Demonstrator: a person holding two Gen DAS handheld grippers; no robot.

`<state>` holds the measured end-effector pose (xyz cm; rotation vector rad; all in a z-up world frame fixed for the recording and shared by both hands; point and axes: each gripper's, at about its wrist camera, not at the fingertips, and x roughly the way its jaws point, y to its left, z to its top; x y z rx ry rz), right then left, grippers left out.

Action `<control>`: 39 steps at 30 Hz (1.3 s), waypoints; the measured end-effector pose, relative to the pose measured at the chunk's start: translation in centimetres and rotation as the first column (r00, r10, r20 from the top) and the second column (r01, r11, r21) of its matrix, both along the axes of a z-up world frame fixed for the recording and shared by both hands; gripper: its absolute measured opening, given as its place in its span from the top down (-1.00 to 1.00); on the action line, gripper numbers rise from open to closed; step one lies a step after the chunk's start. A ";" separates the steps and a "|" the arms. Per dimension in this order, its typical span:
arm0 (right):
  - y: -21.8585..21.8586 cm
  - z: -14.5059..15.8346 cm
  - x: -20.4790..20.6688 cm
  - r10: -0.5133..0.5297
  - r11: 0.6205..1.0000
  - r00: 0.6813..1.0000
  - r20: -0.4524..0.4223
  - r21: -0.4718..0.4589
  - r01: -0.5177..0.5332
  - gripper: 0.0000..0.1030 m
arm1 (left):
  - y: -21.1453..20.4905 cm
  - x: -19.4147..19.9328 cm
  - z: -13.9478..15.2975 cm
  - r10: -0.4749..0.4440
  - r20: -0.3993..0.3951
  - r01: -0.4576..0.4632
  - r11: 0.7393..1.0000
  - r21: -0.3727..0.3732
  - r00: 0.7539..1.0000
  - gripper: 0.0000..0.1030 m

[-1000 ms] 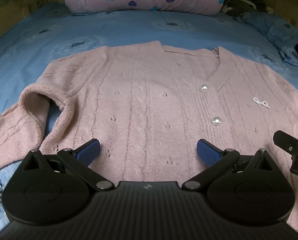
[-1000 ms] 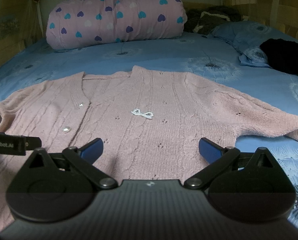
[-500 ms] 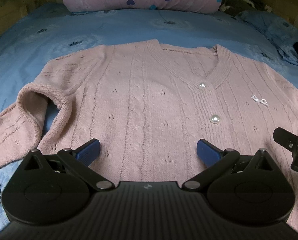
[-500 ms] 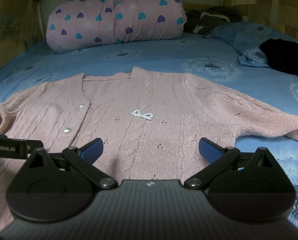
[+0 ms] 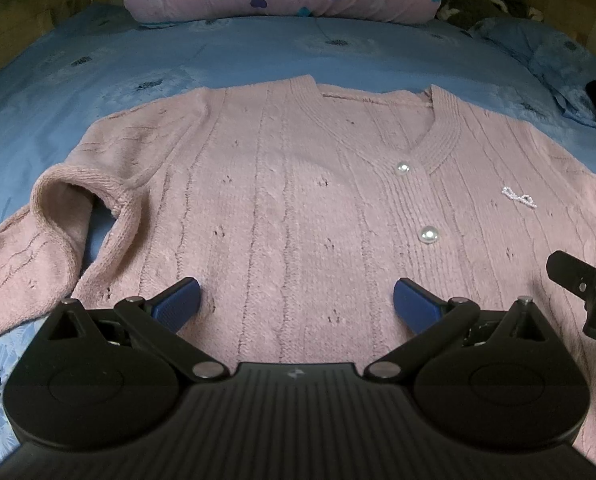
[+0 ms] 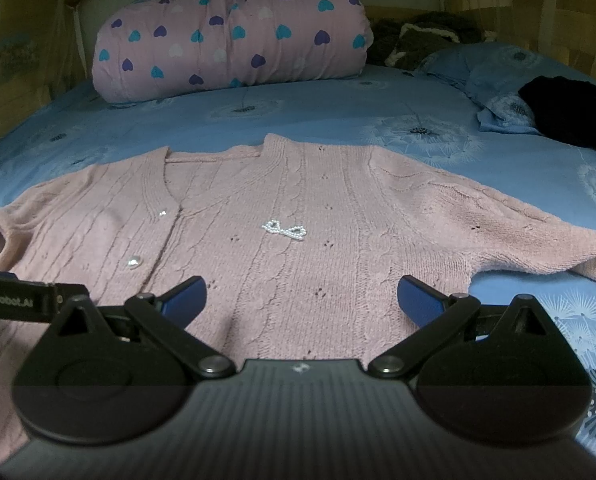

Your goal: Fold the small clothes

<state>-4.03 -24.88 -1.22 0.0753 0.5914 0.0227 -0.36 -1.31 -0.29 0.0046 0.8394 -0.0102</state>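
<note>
A pink knitted cardigan (image 5: 298, 200) lies flat, front up, on the blue bed sheet (image 5: 217, 56), with pearl buttons and a small bead bow (image 6: 283, 231) on the chest. Its left sleeve (image 5: 29, 248) is bent back on itself; the right sleeve (image 6: 518, 224) stretches out sideways. My left gripper (image 5: 296, 302) hovers open over the lower left front, nothing between its blue pads. My right gripper (image 6: 302, 296) is open over the lower right front, likewise empty. Each gripper shows at the edge of the other's view.
A rolled pink quilt with heart prints (image 6: 233, 40) lies across the head of the bed. A blue pillow (image 6: 494, 80) and dark clothing (image 6: 570, 108) sit at the far right. Wooden walls close in both sides.
The left gripper has drawn back slightly, so the cardigan sits a little lower and smaller in its view. The right gripper has barely moved. Both stay open.
</note>
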 end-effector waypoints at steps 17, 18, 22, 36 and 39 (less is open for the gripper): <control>-0.8 0.1 0.1 -0.028 0.999 1.000 -0.006 0.039 0.029 -1.00 | 0.1 0.3 -0.2 -0.019 -0.017 0.019 1.000 -0.011 1.000 -1.00; -0.9 0.1 0.1 -0.035 0.998 0.999 -0.008 0.047 0.036 -1.00 | 0.1 0.4 -0.2 -0.023 -0.020 0.023 1.000 -0.012 1.000 -1.00; -1.7 0.1 0.2 -0.063 0.995 0.998 -0.014 0.074 0.063 -1.00 | 0.2 0.7 -0.4 -0.036 -0.037 0.034 0.999 -0.032 0.999 -1.00; -9.9 1.8 1.2 -0.315 0.920 0.945 -0.088 0.218 0.327 -1.00 | 0.8 1.2 -0.4 -0.044 -0.054 0.041 0.997 -0.058 0.998 -1.00; -12.4 1.7 1.3 -0.402 0.876 0.908 -0.117 0.239 0.419 -1.00 | 0.8 1.2 -0.4 -0.047 -0.055 0.044 0.998 -0.055 0.997 -1.00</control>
